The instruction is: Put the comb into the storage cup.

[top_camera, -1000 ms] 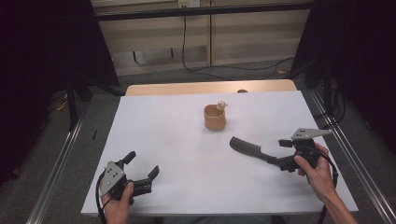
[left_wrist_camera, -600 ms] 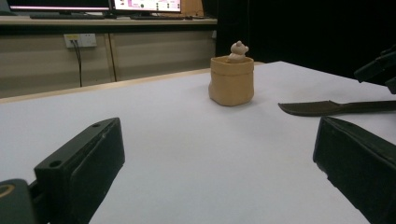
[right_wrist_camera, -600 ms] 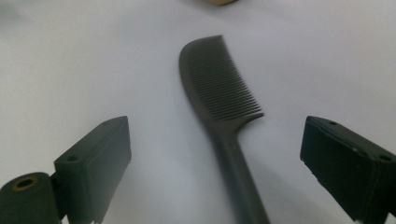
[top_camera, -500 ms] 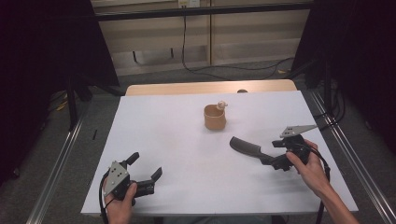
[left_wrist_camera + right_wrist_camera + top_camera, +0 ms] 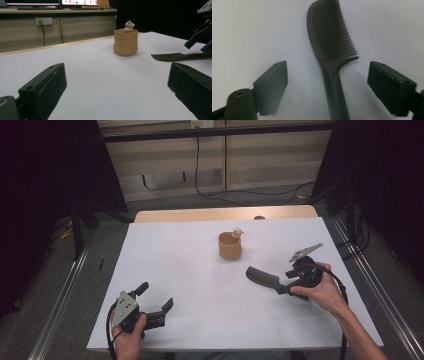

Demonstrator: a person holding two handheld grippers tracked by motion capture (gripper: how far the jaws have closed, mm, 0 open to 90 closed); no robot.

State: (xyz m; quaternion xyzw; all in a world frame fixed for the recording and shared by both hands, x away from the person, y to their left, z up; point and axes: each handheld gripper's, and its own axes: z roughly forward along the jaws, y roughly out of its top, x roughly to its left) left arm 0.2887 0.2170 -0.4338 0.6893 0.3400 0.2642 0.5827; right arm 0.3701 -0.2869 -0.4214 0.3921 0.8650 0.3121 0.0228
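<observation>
Jaws of the right gripper (image 5: 327, 87) are standing apart on either side of the handle of a dark plastic comb (image 5: 330, 47), with clear white table showing between each pad and the handle; they have just been closing a little, yet nothing is gripped so far. Seen from the right gripper view, the comb is lying flat, its teeth fanning away from the jaws and its narrow handle running back between them. In the high view the comb (image 5: 262, 277) is resting on the white table (image 5: 200, 315) at its right side, in front of the right gripper (image 5: 284, 286), a short way nearer the person than a small tan pouch-like pot (image 5: 230, 246) with a little bear figure (image 5: 237, 233) peeking over its rim. The step in hand looks like the approach to picking up the comb by its handle. The next move probably calls for lowering until the pads are bracketing the thin handle close to the table, then closing squarely so the flat comb is not skidding or twisting away. Over at the near left corner, the left gripper (image 5: 155, 306) is waiting low over the table with its jaws wide apart and nothing between them.
</observation>
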